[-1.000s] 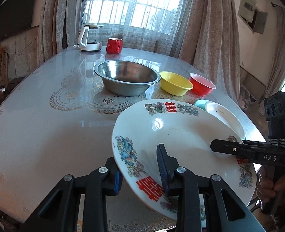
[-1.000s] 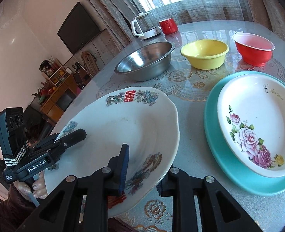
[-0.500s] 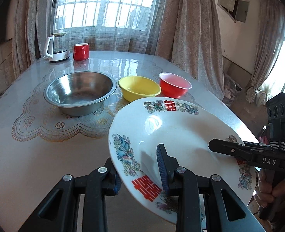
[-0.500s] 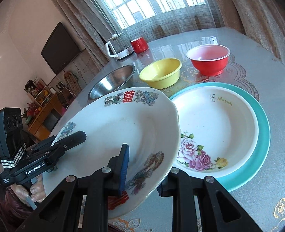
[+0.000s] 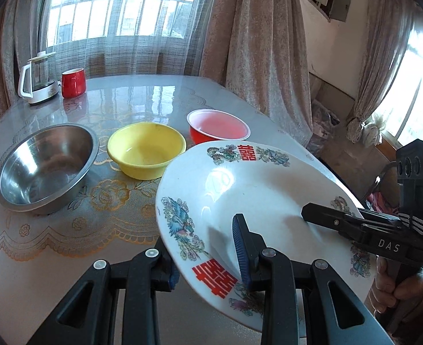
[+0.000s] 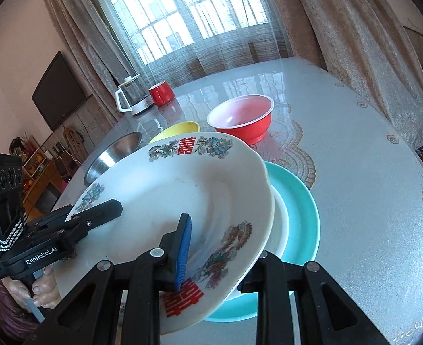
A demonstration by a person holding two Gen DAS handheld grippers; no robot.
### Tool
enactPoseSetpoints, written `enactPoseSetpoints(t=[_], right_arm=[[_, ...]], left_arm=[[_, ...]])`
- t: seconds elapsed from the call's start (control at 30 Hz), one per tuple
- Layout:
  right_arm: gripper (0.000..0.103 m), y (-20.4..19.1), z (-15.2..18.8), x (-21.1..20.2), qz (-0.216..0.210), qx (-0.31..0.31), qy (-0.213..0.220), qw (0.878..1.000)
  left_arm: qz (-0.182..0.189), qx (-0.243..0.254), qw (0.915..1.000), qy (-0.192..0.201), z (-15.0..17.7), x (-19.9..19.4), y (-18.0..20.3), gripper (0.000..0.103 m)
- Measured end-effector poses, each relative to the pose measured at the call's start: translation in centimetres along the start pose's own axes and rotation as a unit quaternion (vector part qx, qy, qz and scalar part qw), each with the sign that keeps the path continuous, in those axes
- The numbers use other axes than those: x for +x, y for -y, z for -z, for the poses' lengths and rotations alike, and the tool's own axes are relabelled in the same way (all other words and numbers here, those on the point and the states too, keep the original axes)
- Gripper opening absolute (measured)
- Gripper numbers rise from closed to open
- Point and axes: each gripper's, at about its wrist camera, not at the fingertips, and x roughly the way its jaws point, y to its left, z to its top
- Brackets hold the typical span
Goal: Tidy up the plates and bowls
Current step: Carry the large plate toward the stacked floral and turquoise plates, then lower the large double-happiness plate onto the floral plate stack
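1. The large white plate with red double-happiness characters (image 6: 165, 198) is in the air, tilted, gripped on its near rim by both tools: the left hand-held gripper (image 5: 208, 261) pinches the rim with one blue pad on top and the other underneath, and the right hand-held gripper (image 6: 220, 247) is clenched on the rim the same way.
2. Compared with a second ago, the plate has travelled to the person's right. Then it hung over bare table (image 6: 369, 172) beside the stack; now its right edge overlaps the white plate (image 6: 280, 224) that sits in the teal plate (image 6: 303, 210), hiding most of the rose-pattern plate.
3. The bowls have slid leftward in the left wrist view: the steel bowl (image 5: 44, 164), yellow bowl (image 5: 146, 149) and red bowl (image 5: 218, 128) stand in a row on the table, apart from the carried plate.
4. This suggests the carry is nearly over and the step in hand is lowering the big plate onto the stack. It is not yet down; it looks higher on its left side.
5. Next it likely needs centring over the teal plate and levelling before both grips let go.
6. A kettle (image 5: 37, 79) and red mug (image 5: 73, 82) stand at the far end, uninvolved.
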Motion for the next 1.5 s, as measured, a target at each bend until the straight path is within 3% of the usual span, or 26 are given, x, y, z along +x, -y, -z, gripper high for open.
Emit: enactPoseSetpoints(t=[0.53, 0.8, 0.97, 1.5], right_arm=[[0.025, 2.5, 0.6, 1.9, 0.033, 0.008, -0.011, 0.999], [0.027, 3.0, 1.1, 1.8, 0.021, 0.037, 0.007, 0.999], [0.027, 4.1, 1.1, 1.5, -0.008, 0.081, 0.008, 0.997], [0.029, 4.4, 1.4, 0.2, -0.015, 0.109, 0.017, 0.994]], left_arm=[[-0.011, -0.008, 0.9993, -0.035, 1.0, 3.7, 0.6, 0.033], [-0.022, -0.008, 0.9992, -0.032, 1.5, 3.9, 0.6, 0.033], [-0.03, -0.013, 0.9989, -0.033, 1.7, 3.8, 0.7, 0.034], [-0.057, -0.034, 0.9971, -0.038, 1.8, 4.0, 0.7, 0.034]])
